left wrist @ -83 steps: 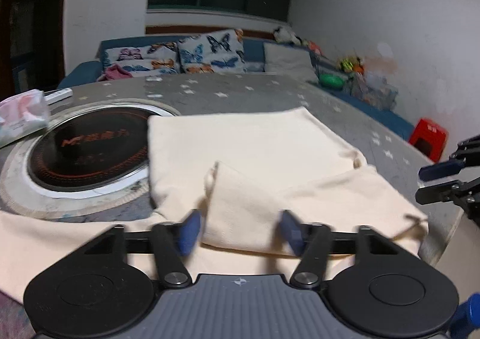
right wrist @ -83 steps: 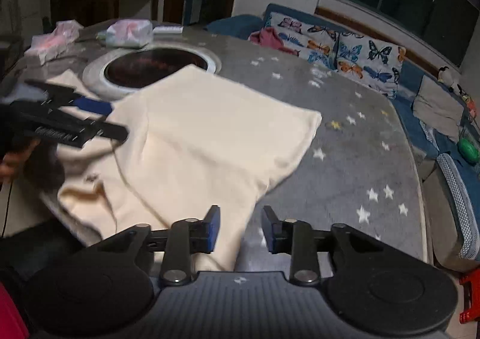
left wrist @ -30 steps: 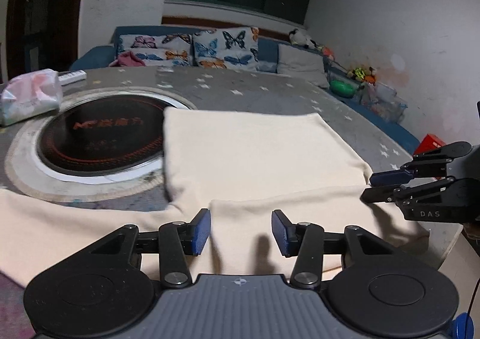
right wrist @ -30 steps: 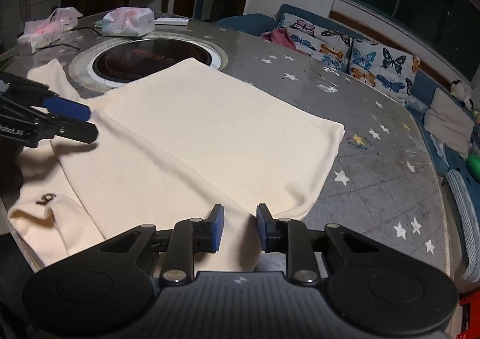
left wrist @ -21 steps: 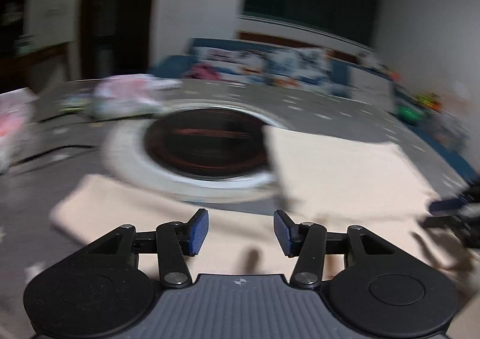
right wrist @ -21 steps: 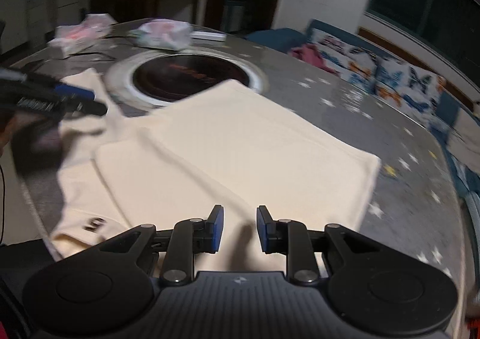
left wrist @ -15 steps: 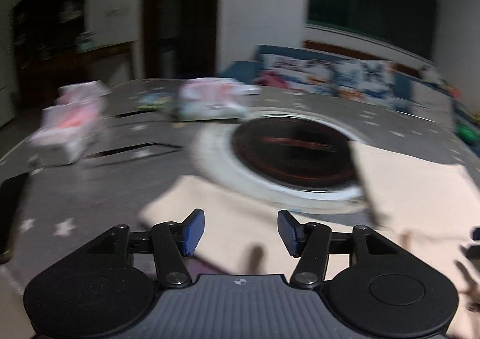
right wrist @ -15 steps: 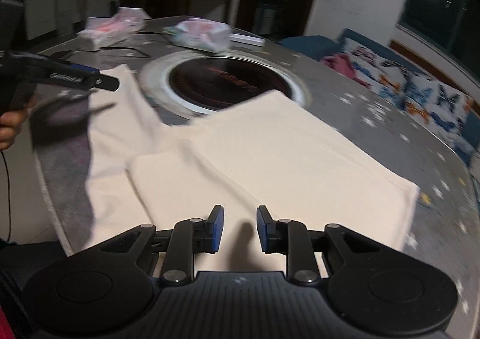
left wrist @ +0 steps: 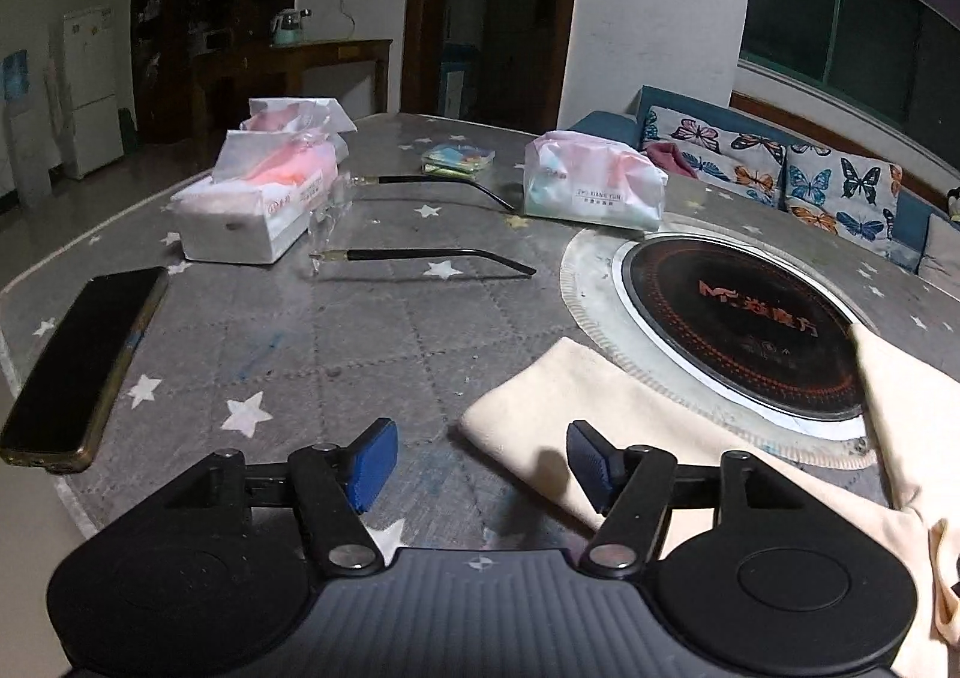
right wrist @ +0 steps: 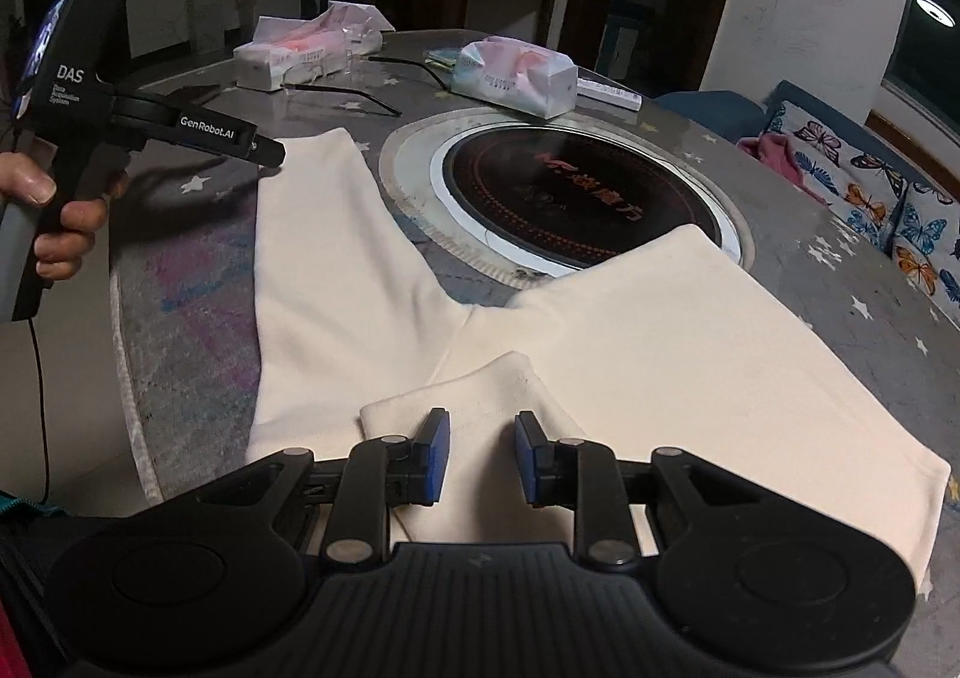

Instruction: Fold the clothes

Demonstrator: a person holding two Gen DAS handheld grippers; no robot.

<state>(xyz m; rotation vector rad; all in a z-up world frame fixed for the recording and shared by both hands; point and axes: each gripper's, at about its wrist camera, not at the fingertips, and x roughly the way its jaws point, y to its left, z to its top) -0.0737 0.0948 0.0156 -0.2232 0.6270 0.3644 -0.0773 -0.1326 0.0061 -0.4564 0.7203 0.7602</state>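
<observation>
**Sleeve end lies ahead-right of the left tongs**

The left tongs (left wrist: 482,462) gape wide and empty, right pad over the cream garment (right wrist: 630,330)'s outstretched sleeve (left wrist: 540,408), which runs rightward toward the body. The right tongs (right wrist: 478,459), partly open and empty, hover above a folded flap. The garment's near hem drops off the surface (left wrist: 336,342) edge, unseen.

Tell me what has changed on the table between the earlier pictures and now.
The left gripper has swung left, off the folded part of the cream garment, to the cuff end of its spread sleeve, jaws open and wider than before. The right gripper has also shifted left, to the near folded flap, and opened slightly. Neither holds cloth. The garment, hotplate and tissue packs lie as before.
</observation>
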